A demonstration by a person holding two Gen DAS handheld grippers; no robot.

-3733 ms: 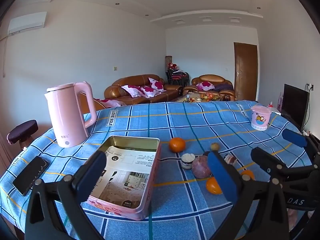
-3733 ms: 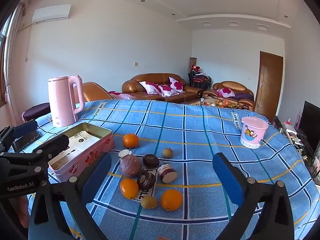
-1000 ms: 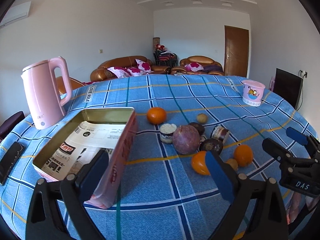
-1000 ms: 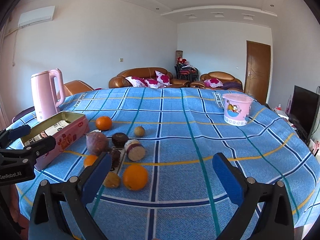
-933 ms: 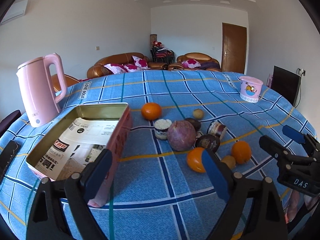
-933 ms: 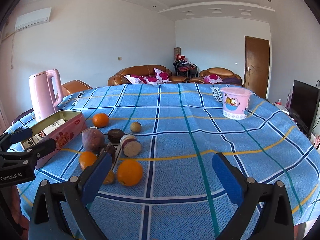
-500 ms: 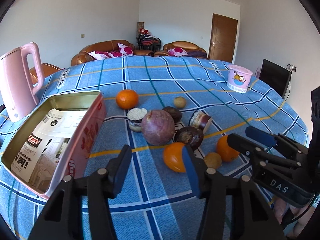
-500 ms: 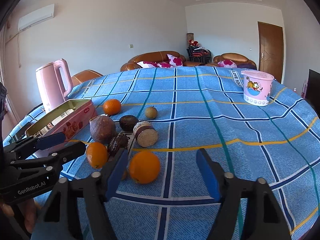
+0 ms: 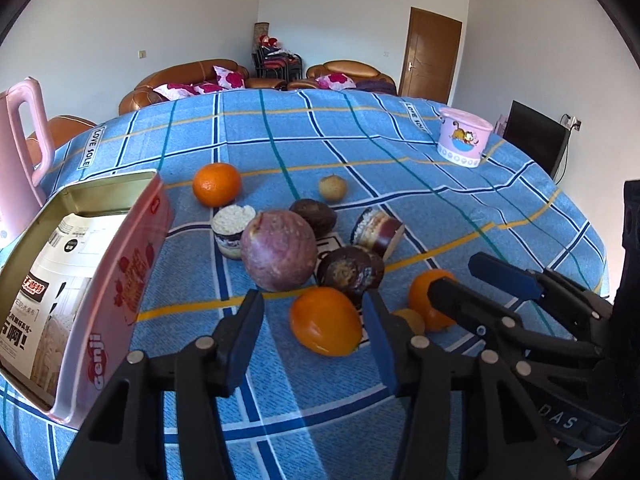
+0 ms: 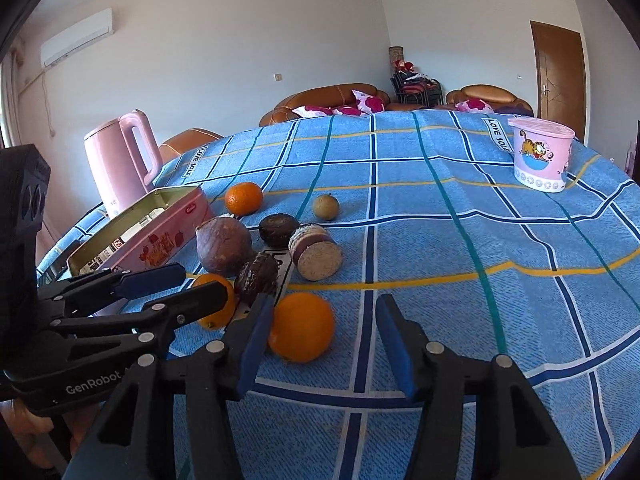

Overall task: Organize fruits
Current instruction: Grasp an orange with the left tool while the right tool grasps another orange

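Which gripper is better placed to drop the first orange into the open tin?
Left. The left gripper is closing around the near orange, and the pink tin lies right beside it. The right gripper frames the other orange, farther from the tin.

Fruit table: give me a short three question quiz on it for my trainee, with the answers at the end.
1. True or false: the pink kettle lies on its side.
2. How many oranges sit on the tablecloth: A one, B three, C six?
3. What lines the bottom of the open tin?
Key: 1 false; 2 B; 3 printed paper.
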